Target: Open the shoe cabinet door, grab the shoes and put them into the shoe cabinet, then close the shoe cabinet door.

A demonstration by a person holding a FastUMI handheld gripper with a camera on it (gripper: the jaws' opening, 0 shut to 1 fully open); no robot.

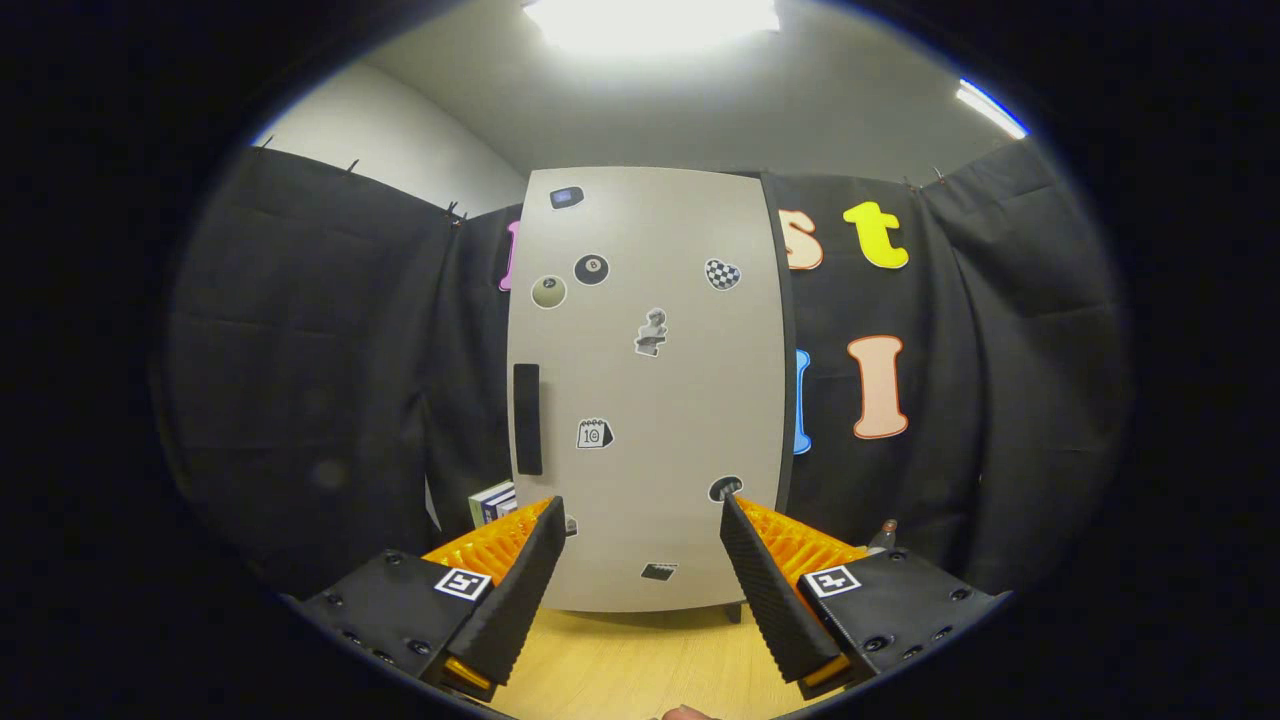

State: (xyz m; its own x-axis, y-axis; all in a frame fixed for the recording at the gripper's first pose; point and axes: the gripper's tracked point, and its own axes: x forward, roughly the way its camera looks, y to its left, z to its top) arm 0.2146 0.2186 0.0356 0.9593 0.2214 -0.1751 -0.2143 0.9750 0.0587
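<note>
From my gripper [640, 560], books [493, 502] stand at ten o'clock beside the shoe cabinet. Next comes the dark handle [527, 419] near the left edge of the shoe cabinet door [650, 390], about eleven o'clock, so the hinge is probably on the right. The stickered door is shut, dead ahead at twelve o'clock, on the wooden surface [640, 670]. My fingers are spread wide, holding nothing. This fits a door awaiting opening or already closed again on the shoes.
</note>
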